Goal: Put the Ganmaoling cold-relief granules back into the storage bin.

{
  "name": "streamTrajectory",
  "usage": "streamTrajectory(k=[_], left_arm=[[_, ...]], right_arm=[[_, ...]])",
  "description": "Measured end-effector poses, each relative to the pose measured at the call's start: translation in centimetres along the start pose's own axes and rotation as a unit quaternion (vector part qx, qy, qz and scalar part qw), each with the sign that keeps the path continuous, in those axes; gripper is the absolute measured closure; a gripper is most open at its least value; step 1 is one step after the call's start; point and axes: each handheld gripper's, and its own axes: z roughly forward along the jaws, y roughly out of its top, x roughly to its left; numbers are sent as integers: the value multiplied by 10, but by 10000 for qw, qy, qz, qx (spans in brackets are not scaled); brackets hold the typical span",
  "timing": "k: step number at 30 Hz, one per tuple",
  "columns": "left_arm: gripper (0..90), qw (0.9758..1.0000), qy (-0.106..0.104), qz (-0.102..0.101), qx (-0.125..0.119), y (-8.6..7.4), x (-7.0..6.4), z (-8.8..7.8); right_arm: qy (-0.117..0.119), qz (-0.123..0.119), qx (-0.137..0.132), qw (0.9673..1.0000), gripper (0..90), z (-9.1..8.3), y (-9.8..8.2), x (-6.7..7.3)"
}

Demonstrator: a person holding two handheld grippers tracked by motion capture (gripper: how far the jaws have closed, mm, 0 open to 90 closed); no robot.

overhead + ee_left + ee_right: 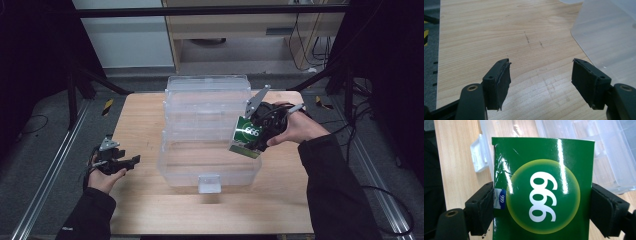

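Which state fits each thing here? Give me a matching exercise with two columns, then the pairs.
Things:
1. green box
2. left gripper
3. clear bin
4. right gripper

States:
A. open, nothing between its jaws, over bare table
B. stands in the middle of the table, white latch at its near wall
C. clamped from both sides, white 999 on it
D. shut on something, held at the bin's right side

Pairs: 1-C, 2-A, 3-B, 4-D

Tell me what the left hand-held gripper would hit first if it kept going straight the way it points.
Probably the clear plastic box. In the high view the left hand-held gripper points across the wooden table toward the box's near left side. Its own view shows bare wood ahead and the box at the right, so depth is uncertain.
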Motion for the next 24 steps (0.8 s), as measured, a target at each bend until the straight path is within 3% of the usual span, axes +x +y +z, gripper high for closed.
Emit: streamTrajectory(k=[8,16,24], left_arm=[[304,10000,-4,-5,-21,-1,1,-1],[303,10000,-11,0,-7,-1,1,-1],[303,10000,-16,3,38,-1,1,0]], right_arm=[[230,-231,157,9993,175,9,7,0],[472,-588,357,9965,175,22,11,0],[540,-843,495,9937,175,32,11,-2]])
